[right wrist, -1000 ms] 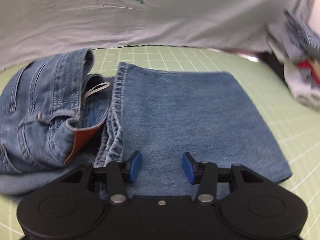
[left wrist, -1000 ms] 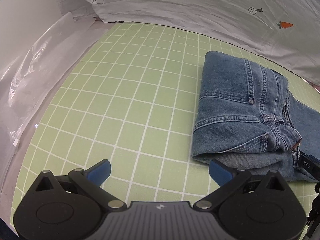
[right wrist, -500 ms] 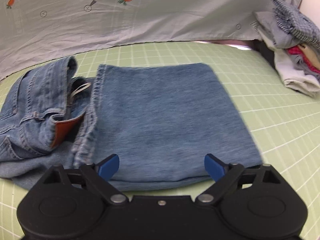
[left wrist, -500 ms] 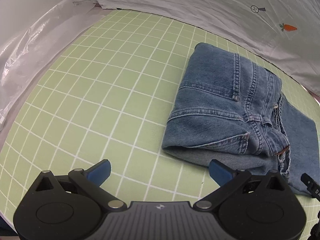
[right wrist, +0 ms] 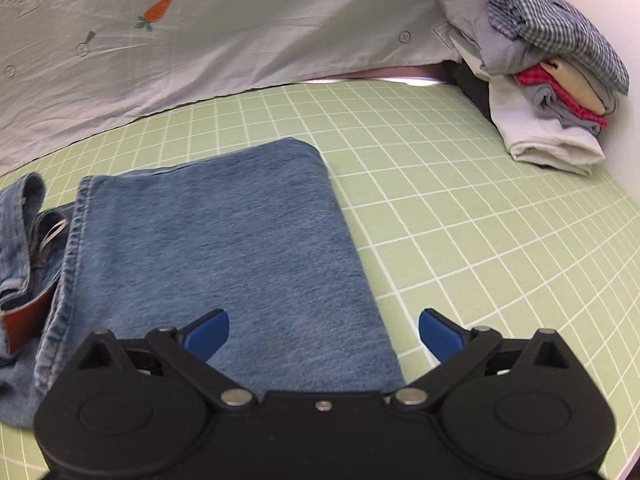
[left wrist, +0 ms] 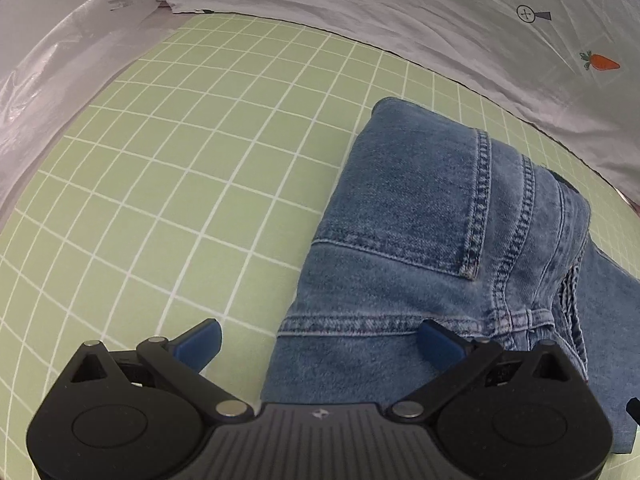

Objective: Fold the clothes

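Observation:
Blue jeans (left wrist: 440, 240) lie folded on the green grid mat (left wrist: 180, 160). In the left wrist view the back pocket and waistband face up. My left gripper (left wrist: 318, 336) hangs open over the jeans' left edge, its right fingertip above the denim and its left one above bare mat. The right wrist view shows the folded leg panel (right wrist: 224, 240) lying flat, with the waistband and brown leather patch (right wrist: 24, 320) at far left. My right gripper (right wrist: 323, 328) straddles the panel's right edge; its jaws are opening and the pads press on nothing.
A white sheet with carrot prints (right wrist: 240, 20) drapes along the mat's far edge. A pile of folded clothes (right wrist: 552, 80) sits at the far right corner. Clear plastic film (left wrist: 48, 72) lines the left side. Bare mat (right wrist: 460, 200) lies right of the jeans.
The right gripper's jaws went from narrow to wide and it slid right toward the panel's edge. The left gripper moved right, so the jeans' left edge now lies between its fingers.

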{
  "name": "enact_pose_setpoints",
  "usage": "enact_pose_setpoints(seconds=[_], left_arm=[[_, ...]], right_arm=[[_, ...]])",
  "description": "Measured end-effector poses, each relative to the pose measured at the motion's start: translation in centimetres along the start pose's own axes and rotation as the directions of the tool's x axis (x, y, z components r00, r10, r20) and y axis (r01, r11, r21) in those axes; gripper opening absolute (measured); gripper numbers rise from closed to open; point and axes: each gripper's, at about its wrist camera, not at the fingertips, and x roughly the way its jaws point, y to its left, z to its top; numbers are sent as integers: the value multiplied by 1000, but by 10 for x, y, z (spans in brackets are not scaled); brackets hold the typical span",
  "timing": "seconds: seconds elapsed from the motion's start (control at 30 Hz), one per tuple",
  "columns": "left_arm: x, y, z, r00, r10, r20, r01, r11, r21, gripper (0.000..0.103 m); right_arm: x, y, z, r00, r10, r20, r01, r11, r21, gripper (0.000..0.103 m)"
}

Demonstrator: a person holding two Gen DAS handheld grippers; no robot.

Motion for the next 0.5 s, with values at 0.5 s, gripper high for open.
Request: enact_pose_setpoints(seconds=[0.5], left_arm=[[35, 9, 28, 977, -214, -21, 214, 977, 21, 94]], right_arm=[[10, 5, 17, 997, -77, -29, 77, 997, 8, 102]])
